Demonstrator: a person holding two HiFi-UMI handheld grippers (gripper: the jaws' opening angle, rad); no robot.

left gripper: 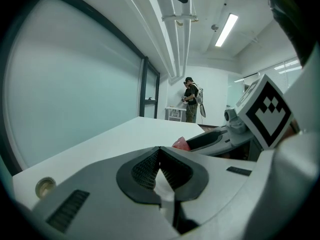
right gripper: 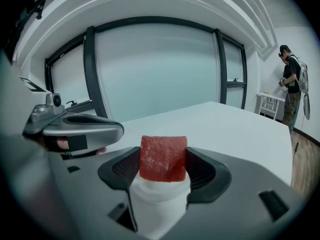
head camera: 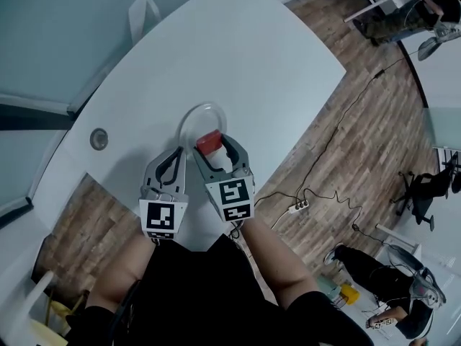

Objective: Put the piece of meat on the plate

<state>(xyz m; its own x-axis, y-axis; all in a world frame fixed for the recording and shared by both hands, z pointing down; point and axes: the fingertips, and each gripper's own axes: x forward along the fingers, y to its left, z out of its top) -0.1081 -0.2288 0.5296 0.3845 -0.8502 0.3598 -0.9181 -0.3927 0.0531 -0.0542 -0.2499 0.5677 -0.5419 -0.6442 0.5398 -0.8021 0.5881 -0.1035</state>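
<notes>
Right claw point(head camera: 211, 148) pinching red block-shaped piece of meat point(right gripper: 163, 158) at near rim of clear round plate point(head camera: 184, 121) on white worktop point(head camera: 238, 56); left claw point(left gripper: 160, 165) pressed together, empty, alongside left.

On the worktop point(head camera: 238, 56), close to its near edge, lies the plate point(head camera: 204, 105). At its near rim we find the piece of meat point(head camera: 209, 141), clamped between the jaws of our right tongs point(head camera: 214, 147). Our left tongs point(head camera: 176, 153), jaws together on nothing, sit just to their left. Farther left a round socket point(head camera: 99, 138) is set in the worktop, and a power strip point(head camera: 298, 206) lies on the floor point(head camera: 338, 121) to the right.
</notes>
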